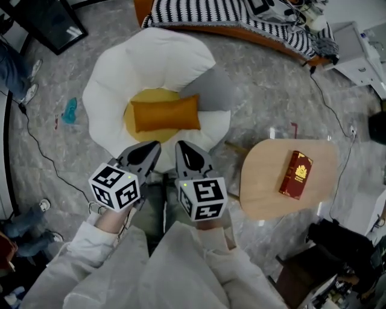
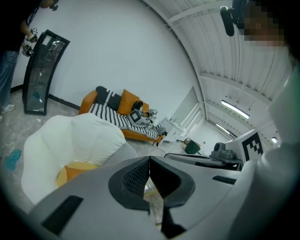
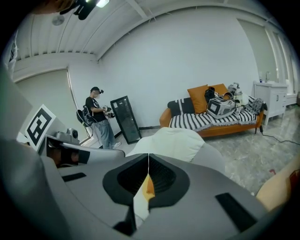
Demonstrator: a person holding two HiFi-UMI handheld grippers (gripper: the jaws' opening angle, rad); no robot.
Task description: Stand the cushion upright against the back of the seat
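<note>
Your left fingers (image 1: 142, 156) and right fingers (image 1: 193, 159), together and empty, sit equally short of the cushion (image 1: 166, 113), lying crosswise ahead

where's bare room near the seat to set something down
The light wooden side table is bare left of the red book. The back of the white padded seat is free behind the orange cushion, which fills its centre. The striped sofa is cluttered.

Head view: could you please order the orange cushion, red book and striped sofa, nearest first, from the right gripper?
1. orange cushion, ahead on the white seat
2. red book, right, on the wooden table
3. striped sofa, farthest, top edge
</note>
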